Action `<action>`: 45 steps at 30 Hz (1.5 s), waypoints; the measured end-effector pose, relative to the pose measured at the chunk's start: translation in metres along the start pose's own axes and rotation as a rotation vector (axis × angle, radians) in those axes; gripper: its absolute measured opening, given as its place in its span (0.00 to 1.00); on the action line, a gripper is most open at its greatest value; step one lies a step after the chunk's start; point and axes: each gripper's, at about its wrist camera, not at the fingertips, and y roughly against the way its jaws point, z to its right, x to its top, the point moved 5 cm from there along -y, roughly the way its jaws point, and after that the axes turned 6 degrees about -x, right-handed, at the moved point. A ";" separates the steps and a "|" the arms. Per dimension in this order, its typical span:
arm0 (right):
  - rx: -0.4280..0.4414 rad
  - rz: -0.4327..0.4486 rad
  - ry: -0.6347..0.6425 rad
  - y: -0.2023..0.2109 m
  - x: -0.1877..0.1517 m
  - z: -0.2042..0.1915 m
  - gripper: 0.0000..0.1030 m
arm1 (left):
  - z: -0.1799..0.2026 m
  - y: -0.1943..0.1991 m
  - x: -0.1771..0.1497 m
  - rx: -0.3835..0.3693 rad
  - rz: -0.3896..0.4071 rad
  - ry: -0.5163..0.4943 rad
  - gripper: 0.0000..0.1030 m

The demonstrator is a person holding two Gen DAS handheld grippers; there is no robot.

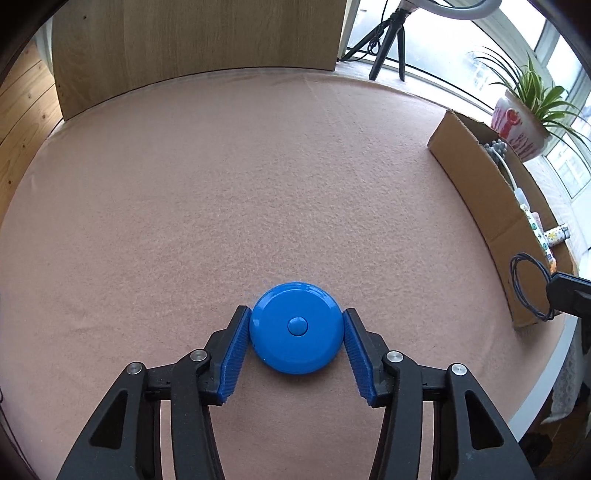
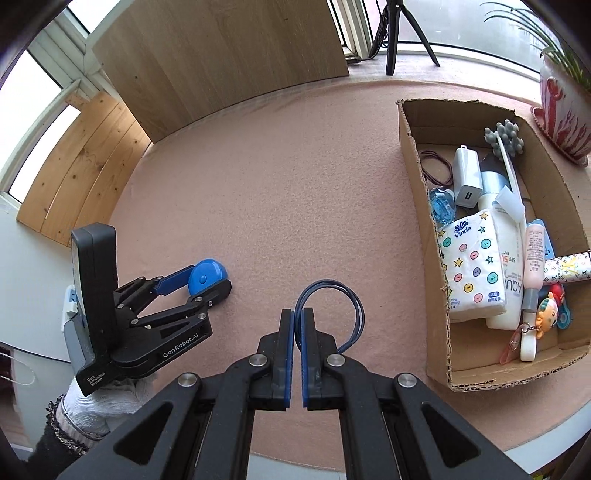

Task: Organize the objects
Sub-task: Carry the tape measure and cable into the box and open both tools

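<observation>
A pink cloth (image 2: 258,177) covers the table, and everything else is placed here relative to the box (image 2: 413,206), a cardboard one that sits on the cloth at its right side. Behind the cloth, to the left of the box, a wooden panel (image 2: 221,55) stands upright. A potted plant (image 2: 565,110) stands just beyond the box's far right corner, and a tripod (image 2: 397,33) stands behind the box on the sill.

The right gripper (image 2: 298,325) hovers just left of the box's near corner. Its fingers are nearly together, pinching a loop of thin blue cable (image 2: 332,295) that curls up and to the right from the pads. The left gripper (image 1: 297,332) is well to the left of the box, low over the cloth. Its fingers are moderately spread, one on each side of the blue disc (image 1: 295,328), with the pads at or just beside its rim; I cannot tell whether they press on it. The disc lies flat on the cloth with a round button in its middle.

Inside the box lie a tissue pack (image 2: 471,266), a white bottle (image 2: 506,258), a pink tube (image 2: 533,254), a white charger (image 2: 467,177), a grey brush (image 2: 506,140), a cartoon keychain (image 2: 546,314) and a dark hair tie (image 2: 437,168).
</observation>
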 end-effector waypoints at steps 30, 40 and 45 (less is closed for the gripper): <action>-0.066 0.181 -0.136 0.076 0.021 0.134 0.03 | 0.222 0.005 0.131 -0.164 0.138 -0.227 0.52; -0.030 0.166 -0.125 0.065 0.026 0.149 0.06 | 0.261 -0.021 0.150 -0.158 0.121 -0.258 0.67; -0.027 0.199 -0.137 0.071 0.029 0.153 0.47 | 0.260 -0.020 0.153 -0.147 0.126 -0.251 0.70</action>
